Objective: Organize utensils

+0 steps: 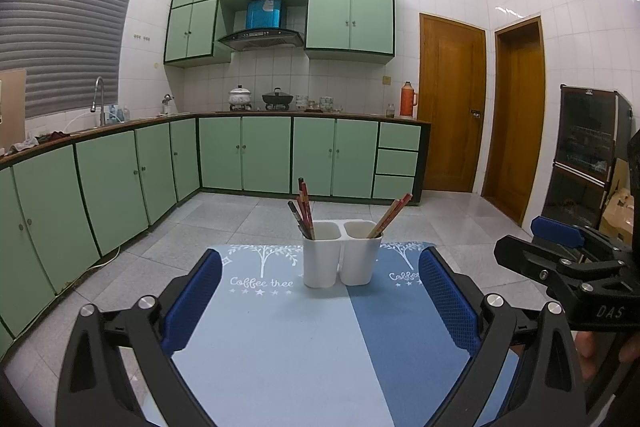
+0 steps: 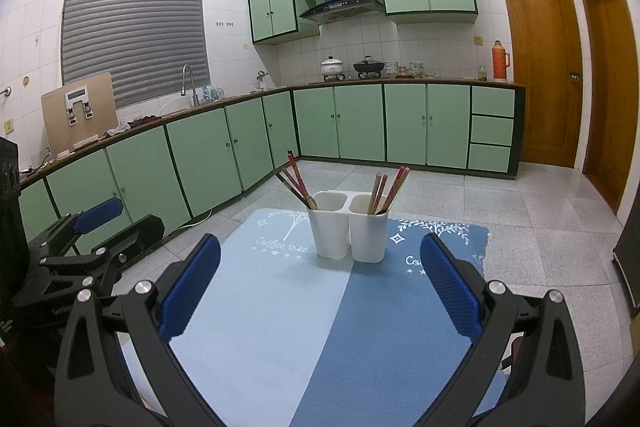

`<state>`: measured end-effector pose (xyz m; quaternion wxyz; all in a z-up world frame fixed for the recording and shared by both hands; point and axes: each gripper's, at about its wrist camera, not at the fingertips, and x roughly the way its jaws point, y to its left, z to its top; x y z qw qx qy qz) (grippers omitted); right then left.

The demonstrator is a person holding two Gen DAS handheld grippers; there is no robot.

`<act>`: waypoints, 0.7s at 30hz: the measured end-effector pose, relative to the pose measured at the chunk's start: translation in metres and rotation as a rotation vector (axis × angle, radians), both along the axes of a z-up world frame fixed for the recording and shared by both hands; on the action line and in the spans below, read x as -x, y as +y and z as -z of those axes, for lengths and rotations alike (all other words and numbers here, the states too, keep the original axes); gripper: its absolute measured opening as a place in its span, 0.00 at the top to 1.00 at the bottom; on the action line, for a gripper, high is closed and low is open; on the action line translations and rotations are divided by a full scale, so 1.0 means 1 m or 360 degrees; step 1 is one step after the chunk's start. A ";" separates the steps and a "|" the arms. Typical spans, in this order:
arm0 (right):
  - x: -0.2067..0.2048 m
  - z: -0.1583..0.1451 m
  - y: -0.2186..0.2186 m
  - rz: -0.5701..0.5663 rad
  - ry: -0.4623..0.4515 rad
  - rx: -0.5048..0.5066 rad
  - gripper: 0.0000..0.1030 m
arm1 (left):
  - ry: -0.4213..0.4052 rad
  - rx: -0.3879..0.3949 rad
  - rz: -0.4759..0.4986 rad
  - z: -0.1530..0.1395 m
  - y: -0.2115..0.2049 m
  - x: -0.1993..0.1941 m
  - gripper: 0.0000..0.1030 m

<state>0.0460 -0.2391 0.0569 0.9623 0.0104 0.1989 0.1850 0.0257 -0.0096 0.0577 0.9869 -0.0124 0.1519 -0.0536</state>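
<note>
A white two-compartment utensil holder [image 1: 340,255] [image 2: 349,231] stands on a two-tone blue mat [image 1: 288,339] [image 2: 304,315]. Red and dark chopsticks [image 1: 304,209] [image 2: 295,183] lean left in the left compartment. Red and tan chopsticks [image 1: 391,215] [image 2: 390,189] lean right in the right compartment. My left gripper [image 1: 320,299] is open and empty, hovering above the mat short of the holder. My right gripper [image 2: 320,287] is open and empty at about the same distance; it also shows at the right edge of the left wrist view [image 1: 568,247].
The mat covers a small table over a grey tiled floor [image 2: 540,227]. Green kitchen cabinets [image 1: 248,155] run along the left and back. Wooden doors [image 1: 452,107] are at the right. A dark cabinet [image 1: 584,155] and boxes stand at far right.
</note>
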 end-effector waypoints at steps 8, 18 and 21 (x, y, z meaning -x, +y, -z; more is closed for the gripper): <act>0.000 0.000 0.000 -0.0002 -0.0001 -0.0001 0.06 | 0.0002 -0.0003 0.0001 0.000 0.000 0.000 0.06; -0.001 0.000 -0.001 0.0001 0.0002 -0.0003 0.06 | 0.0002 -0.0002 -0.0002 0.000 0.001 0.001 0.06; -0.001 0.000 -0.001 0.0001 0.0001 -0.0003 0.06 | 0.0001 -0.0002 -0.0001 0.000 0.001 0.001 0.06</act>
